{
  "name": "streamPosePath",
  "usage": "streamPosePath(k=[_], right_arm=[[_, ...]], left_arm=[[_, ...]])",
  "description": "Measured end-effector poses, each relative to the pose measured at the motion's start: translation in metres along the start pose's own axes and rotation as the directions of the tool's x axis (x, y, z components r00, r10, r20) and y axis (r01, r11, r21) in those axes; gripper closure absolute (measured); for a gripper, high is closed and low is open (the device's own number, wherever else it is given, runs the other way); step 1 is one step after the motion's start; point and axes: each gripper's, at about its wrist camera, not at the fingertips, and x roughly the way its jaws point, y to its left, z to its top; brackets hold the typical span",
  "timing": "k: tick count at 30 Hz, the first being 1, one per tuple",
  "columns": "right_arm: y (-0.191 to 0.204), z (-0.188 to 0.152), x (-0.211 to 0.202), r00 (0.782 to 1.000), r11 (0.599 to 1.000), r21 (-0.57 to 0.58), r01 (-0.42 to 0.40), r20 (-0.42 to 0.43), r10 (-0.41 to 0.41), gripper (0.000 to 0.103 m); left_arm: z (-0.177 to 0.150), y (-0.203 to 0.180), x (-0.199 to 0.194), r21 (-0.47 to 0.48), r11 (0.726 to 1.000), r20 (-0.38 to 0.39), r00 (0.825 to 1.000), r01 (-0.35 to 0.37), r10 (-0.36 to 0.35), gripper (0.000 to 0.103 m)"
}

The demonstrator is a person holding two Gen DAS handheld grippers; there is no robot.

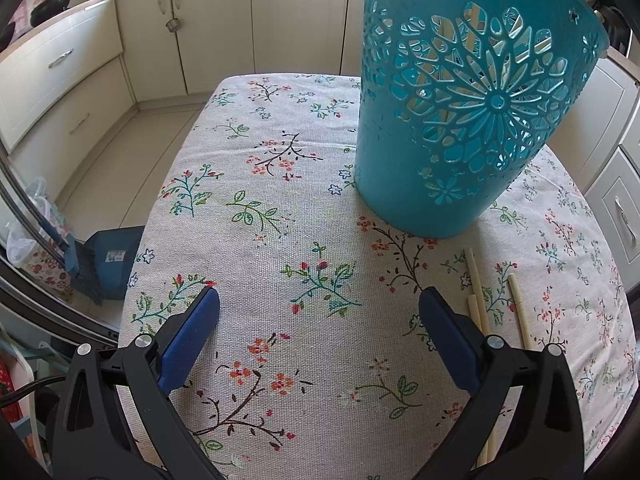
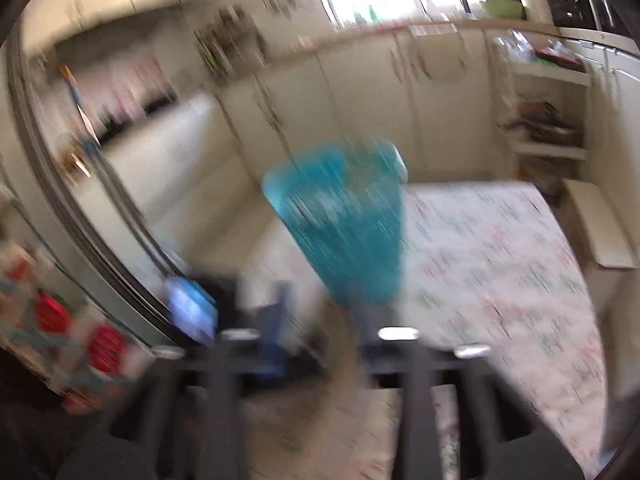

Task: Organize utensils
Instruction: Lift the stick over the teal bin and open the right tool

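- Left gripper [image 1: 319,300]: jaws wide apart, nothing between them but the floral cloth [image 1: 280,240]. Its blue pads [image 1: 188,340] have a rubbery look and sit on black plastic arms with silver rivets.
- Right gripper [image 2: 320,308]: the view is heavily smeared. The jaws look partly apart, with a gap between the blue pad [image 2: 276,320] and the darker finger on the other side. No thing can be made out between them.
- Basket [image 1: 472,112]: a teal plastic tub, tapered toward its base, walls pierced with a flower and leaf pattern. It stands upright on the counter [image 1: 224,92], ahead and to the right of the left gripper. Pale sticks show through its cut-outs. In the right wrist view the basket [image 2: 340,232] is a blue blur just ahead of the jaws.
- Chopsticks [image 1: 476,292]: several pale wooden sticks, thin and straight, lie flat on the cloth just right of the left gripper's right finger, below the basket's base. They run partly out of sight behind that finger.
- Cloth: coarse woven fabric, off-white, printed with small red flowers and green sprigs; it covers the whole counter.
- Around: cream cabinets [image 1: 224,32] with metal handles behind the counter, a dark pan [image 1: 52,8] at upper left, a blue dustpan [image 1: 112,260] on the tiled floor at the left.
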Motion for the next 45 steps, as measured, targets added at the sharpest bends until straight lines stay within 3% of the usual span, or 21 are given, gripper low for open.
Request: streamPosePath(k=[4, 7, 9, 11, 13, 14, 15, 17, 18, 21, 25, 31, 34, 39, 42, 45], right_arm=[[-0.014, -0.046, 0.056, 0.974, 0.991, -0.043, 0.130, -0.181, -0.136, 0.066], [-0.020, -0.064, 0.082, 0.950, 0.979, -0.070, 0.194, -0.234, -0.205, 0.071], [-0.017, -0.070, 0.088, 0.943, 0.964, -0.124, 0.236, -0.210, -0.258, 0.082], [-0.015, -0.070, 0.087, 0.947, 0.969, -0.130, 0.210, -0.218, -0.234, 0.097], [-0.017, -0.067, 0.079, 0.957, 0.979, -0.100, 0.180, -0.210, -0.197, 0.097], [-0.020, -0.062, 0.070, 0.969, 0.990, -0.048, 0.134, -0.202, -0.141, 0.097], [-0.026, -0.053, 0.054, 0.986, 0.998, 0.036, 0.047, -0.164, -0.040, 0.097], [-0.030, -0.029, 0.024, 0.993, 0.986, 0.133, -0.097, -0.057, 0.105, 0.097], [-0.030, -0.014, 0.007, 0.986, 0.972, 0.163, -0.168, 0.020, 0.167, 0.097], [-0.022, 0.035, -0.029, 0.948, 0.949, 0.165, -0.268, 0.219, 0.230, 0.097], [-0.005, 0.091, -0.039, 0.902, 0.962, 0.110, -0.252, 0.387, 0.192, 0.097], [0.017, 0.135, -0.004, 0.875, 0.991, 0.078, -0.111, 0.481, 0.060, 0.097], [0.024, 0.132, 0.024, 0.882, 0.999, 0.052, 0.001, 0.470, -0.026, 0.097], [0.015, 0.108, 0.057, 0.937, 0.999, 0.037, 0.040, 0.345, -0.050, 0.095], [0.011, 0.088, 0.042, 0.945, 0.998, 0.047, 0.038, 0.322, -0.051, 0.083], [0.008, 0.065, 0.018, 0.943, 0.998, 0.054, 0.044, 0.329, -0.060, 0.080]], left_arm=[[0.000, 0.000, 0.000, 0.000, 1.000, 0.000, 1.000, 0.000, 0.000, 0.008], [0.000, -0.001, 0.000, 0.002, 1.000, -0.001, 1.000, -0.003, 0.003, 0.008], [0.000, -0.001, 0.000, 0.004, 1.000, -0.002, 1.000, -0.004, 0.004, 0.008], [0.000, -0.001, 0.000, 0.005, 1.000, -0.002, 1.000, -0.006, 0.006, 0.008], [0.000, -0.001, 0.001, 0.005, 1.000, -0.002, 1.000, -0.006, 0.006, 0.008], [0.000, -0.001, 0.001, 0.005, 1.000, -0.002, 1.000, -0.006, 0.006, 0.008], [0.000, -0.001, 0.001, 0.004, 1.000, -0.002, 1.000, -0.005, 0.005, 0.008], [0.000, -0.001, 0.001, 0.006, 1.000, -0.003, 1.000, -0.008, 0.008, 0.008], [0.000, -0.002, 0.001, 0.008, 1.000, -0.003, 1.000, -0.010, 0.010, 0.008], [0.000, -0.003, 0.002, 0.014, 1.000, -0.005, 1.000, -0.012, 0.012, 0.008], [-0.001, -0.003, 0.001, 0.014, 1.000, -0.004, 1.000, -0.009, 0.009, 0.008], [-0.001, -0.001, 0.000, 0.008, 1.000, -0.001, 1.000, 0.001, -0.001, 0.008], [-0.001, 0.001, 0.000, 0.006, 1.000, 0.000, 1.000, 0.005, -0.005, 0.008], [-0.001, 0.002, 0.000, 0.001, 1.000, 0.002, 1.000, 0.012, -0.012, 0.008], [0.000, 0.002, 0.000, -0.001, 1.000, 0.003, 1.000, 0.014, -0.014, 0.008], [0.000, 0.003, -0.001, -0.009, 1.000, 0.008, 1.000, 0.022, -0.022, 0.008]])
